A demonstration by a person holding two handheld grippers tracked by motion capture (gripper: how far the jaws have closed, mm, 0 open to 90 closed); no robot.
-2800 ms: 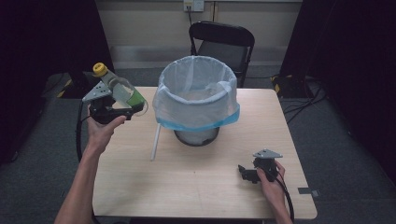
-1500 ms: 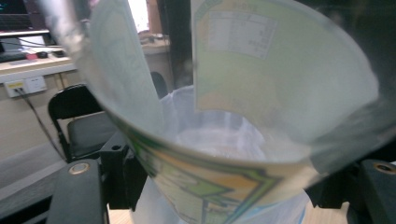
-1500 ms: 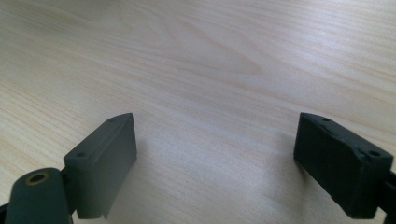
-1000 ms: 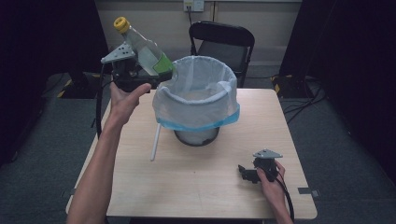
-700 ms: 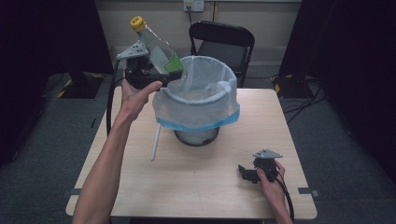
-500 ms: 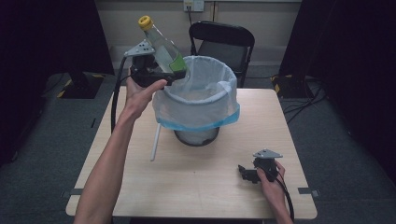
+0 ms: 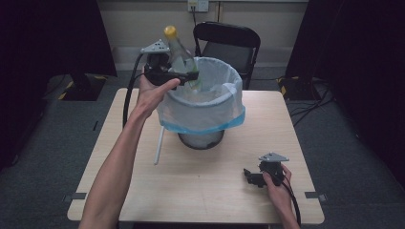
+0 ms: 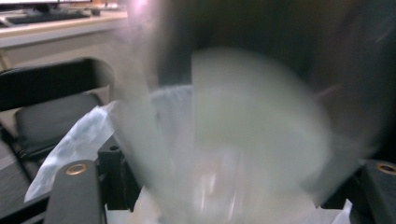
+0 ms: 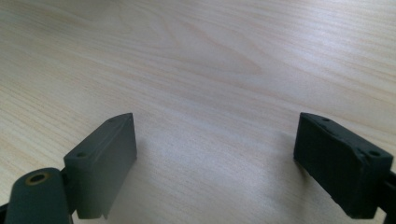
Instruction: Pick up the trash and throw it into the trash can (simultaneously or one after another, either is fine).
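A clear plastic bottle (image 7: pixel 182 53) with a yellow cap (image 7: pixel 169 32) and a greenish base is tilted, cap up and to the left. My left gripper (image 7: pixel 191 76) is shut on its lower body and holds it over the near-left rim of the bin (image 7: pixel 237 97). The bin is lined with a translucent bag edged in blue. In the left gripper view the bottle (image 8: pixel 247 140) is a pale blur between the jaws of the left gripper (image 8: pixel 224 191). My right gripper (image 7: pixel 249 177) rests on the table (image 7: pixel 143 186) at the front right. It stands open, and between its jaws (image 9: pixel 215 158) there is bare wood.
A white stick (image 7: pixel 158 145) lies on the table left of the bin's base. A black folding chair (image 7: pixel 231 44) stands behind the table. Dark floor and black curtains surround the table, with cables at the right.
My left hand has carried the bottle to the right, from beside the bin to over its rim. The right gripper has stayed in place.
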